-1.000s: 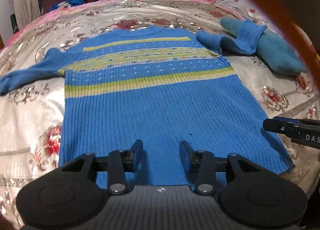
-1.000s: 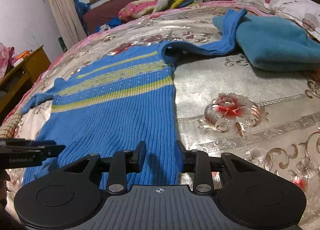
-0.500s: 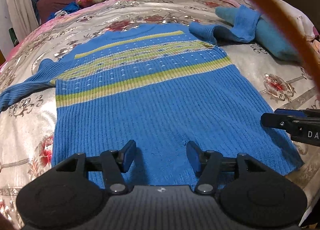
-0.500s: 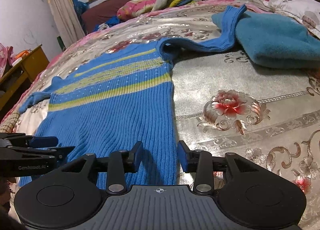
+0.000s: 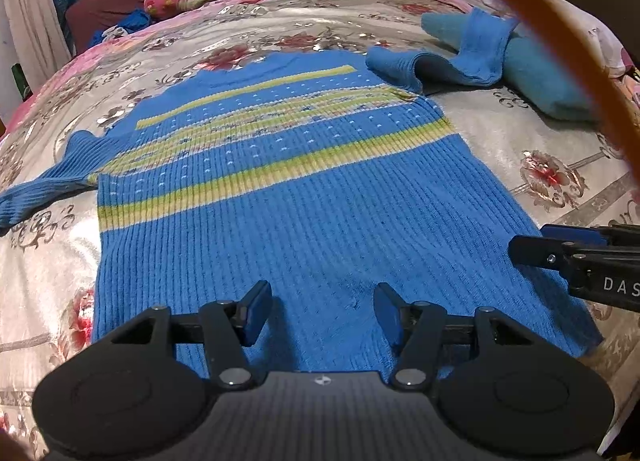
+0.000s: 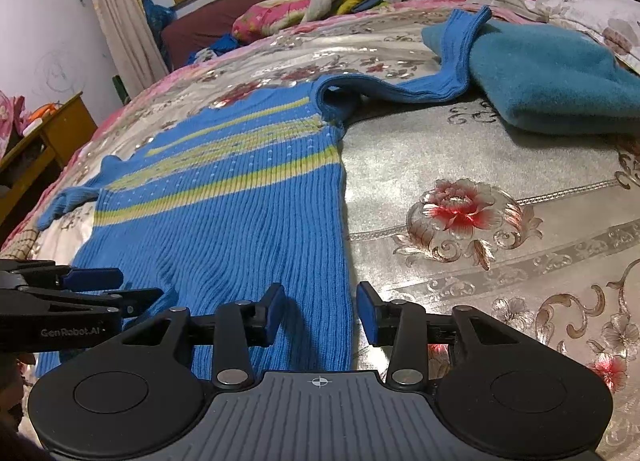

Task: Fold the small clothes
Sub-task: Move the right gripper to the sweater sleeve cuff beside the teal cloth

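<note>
The blue striped sweater (image 5: 304,229) was lying flat on the flowery bedspread (image 6: 500,261), one sleeve draped over a teal blanket (image 6: 560,77). The left gripper (image 5: 320,311) sat over the hem's middle with jaws spread wide, nothing in them. The right gripper (image 6: 320,313) was gaping too, straddling the sweater's right edge near the hem.

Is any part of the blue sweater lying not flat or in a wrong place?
Yes. One sleeve of the sweater is draped up over the teal cloth beside it instead of lying flat on the bed; the other sleeve lies flat.
</note>
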A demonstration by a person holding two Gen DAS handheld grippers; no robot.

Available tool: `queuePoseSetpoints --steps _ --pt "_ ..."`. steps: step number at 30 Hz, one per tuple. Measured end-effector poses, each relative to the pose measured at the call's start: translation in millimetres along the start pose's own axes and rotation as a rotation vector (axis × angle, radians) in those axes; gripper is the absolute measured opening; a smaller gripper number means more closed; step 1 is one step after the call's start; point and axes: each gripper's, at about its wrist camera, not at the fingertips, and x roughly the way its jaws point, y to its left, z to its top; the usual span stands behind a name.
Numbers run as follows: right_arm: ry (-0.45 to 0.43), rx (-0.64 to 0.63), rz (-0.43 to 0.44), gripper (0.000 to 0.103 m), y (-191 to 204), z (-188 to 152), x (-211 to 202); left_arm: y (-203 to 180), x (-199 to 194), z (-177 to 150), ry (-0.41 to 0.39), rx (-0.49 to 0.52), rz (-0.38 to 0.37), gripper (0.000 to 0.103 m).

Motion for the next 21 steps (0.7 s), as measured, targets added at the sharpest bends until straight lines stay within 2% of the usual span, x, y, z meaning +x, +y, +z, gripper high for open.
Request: queuePoseSetpoints --steps 12,21 --pt "-0.009 0.033 0.009 0.04 -3.7 3.0 1.6 -2.7 8.4 6.3 0.003 -0.006 -0.02 0.062" --pt "-0.054 0.114 -0.013 0.04 -20.4 12.3 -2.5 -3.7 14.0 12.7 -0.01 -0.027 -0.079 0.062"
